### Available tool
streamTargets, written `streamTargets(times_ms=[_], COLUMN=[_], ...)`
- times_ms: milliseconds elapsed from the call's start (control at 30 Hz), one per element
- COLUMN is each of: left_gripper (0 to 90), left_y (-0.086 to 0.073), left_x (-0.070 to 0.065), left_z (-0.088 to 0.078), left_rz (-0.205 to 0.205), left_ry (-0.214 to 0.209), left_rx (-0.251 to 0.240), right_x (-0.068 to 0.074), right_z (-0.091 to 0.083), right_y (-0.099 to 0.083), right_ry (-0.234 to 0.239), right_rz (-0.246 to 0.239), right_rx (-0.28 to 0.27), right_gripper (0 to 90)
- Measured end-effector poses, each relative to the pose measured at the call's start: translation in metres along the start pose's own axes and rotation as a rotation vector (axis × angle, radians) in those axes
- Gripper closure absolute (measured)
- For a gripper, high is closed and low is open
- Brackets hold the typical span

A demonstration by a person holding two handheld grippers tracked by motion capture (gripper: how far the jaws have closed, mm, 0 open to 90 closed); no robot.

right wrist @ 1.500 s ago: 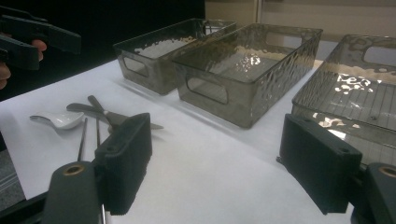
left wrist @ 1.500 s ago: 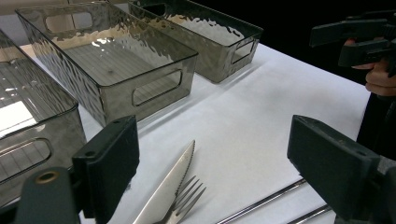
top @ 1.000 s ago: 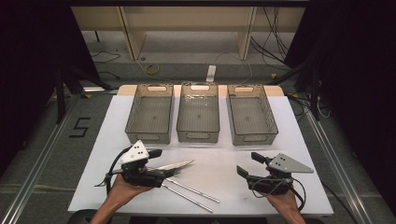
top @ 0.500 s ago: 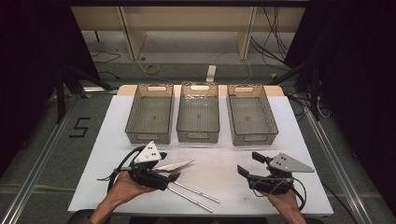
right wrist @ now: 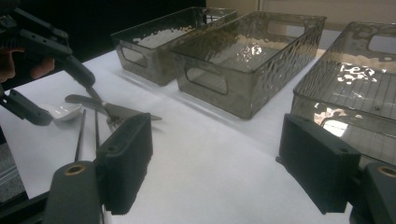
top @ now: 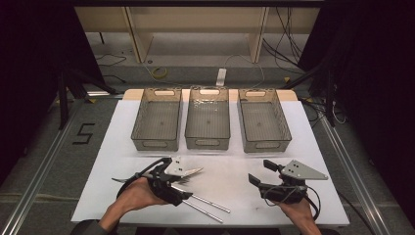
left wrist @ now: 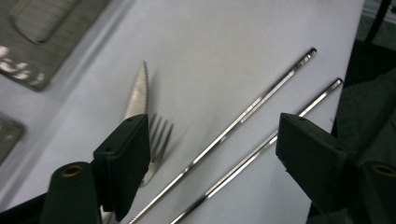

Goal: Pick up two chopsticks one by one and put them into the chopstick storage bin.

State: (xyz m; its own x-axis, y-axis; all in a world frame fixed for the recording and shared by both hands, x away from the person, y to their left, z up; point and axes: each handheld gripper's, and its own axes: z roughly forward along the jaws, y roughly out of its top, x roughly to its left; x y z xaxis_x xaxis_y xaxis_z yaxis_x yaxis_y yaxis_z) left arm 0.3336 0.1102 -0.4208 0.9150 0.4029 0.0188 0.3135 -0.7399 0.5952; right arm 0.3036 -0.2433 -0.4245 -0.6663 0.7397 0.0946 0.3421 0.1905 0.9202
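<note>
Two metal chopsticks point(left wrist: 243, 140) point(top: 208, 205) lie side by side near the table's front edge. A fork point(left wrist: 159, 140) and a serrated knife point(left wrist: 137, 93) point(top: 190, 172) lie just beside them. My left gripper point(left wrist: 212, 126) point(top: 180, 188) hovers low over this cutlery. Its jaws have just been closing and still stand apart, with both chopsticks between them and untouched. The fork is next to the left jaw in the left gripper view. My right gripper point(right wrist: 215, 126) point(top: 262, 172) rests open at the front right with nothing between its jaws. A pale spoon point(right wrist: 63, 111) lies beyond the chopsticks point(right wrist: 81, 135).
Three clear grey bins stand in a row at the back of the white table point(top: 230, 166): left point(top: 151, 144), middle point(top: 208, 143), right point(top: 266, 146). All three look empty. The table's front edge is close to the chopsticks. Dark floor and metal rails surround the table.
My left gripper has slid right along the front of the table, over the cutlery toward the chopsticks. The right gripper has stayed where it was.
</note>
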Motion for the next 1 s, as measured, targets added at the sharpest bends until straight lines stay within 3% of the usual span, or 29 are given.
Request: streamTargets(times_ms=[133, 633, 1000], left_gripper=[32.0, 52.9, 60.1], left_y=[-0.001, 0.001, 0.0], left_x=[-0.005, -0.013, -0.012], left_z=[0.007, 0.03, 0.041], left_rz=[0.045, 0.164, 0.202], left_ry=[-0.026, -0.081, -0.096], left_rx=[0.071, 0.239, 0.316], right_x=[0.0, 0.001, 0.001], right_z=[0.001, 0.003, 0.005], right_y=[0.0, -0.001, -0.001], right_ry=[0.003, 0.011, 0.02], right_rz=[-0.002, -0.005, -0.005], right_rx=[0.007, 0.028, 0.039], right_gripper=[26.8, 27.0, 27.3])
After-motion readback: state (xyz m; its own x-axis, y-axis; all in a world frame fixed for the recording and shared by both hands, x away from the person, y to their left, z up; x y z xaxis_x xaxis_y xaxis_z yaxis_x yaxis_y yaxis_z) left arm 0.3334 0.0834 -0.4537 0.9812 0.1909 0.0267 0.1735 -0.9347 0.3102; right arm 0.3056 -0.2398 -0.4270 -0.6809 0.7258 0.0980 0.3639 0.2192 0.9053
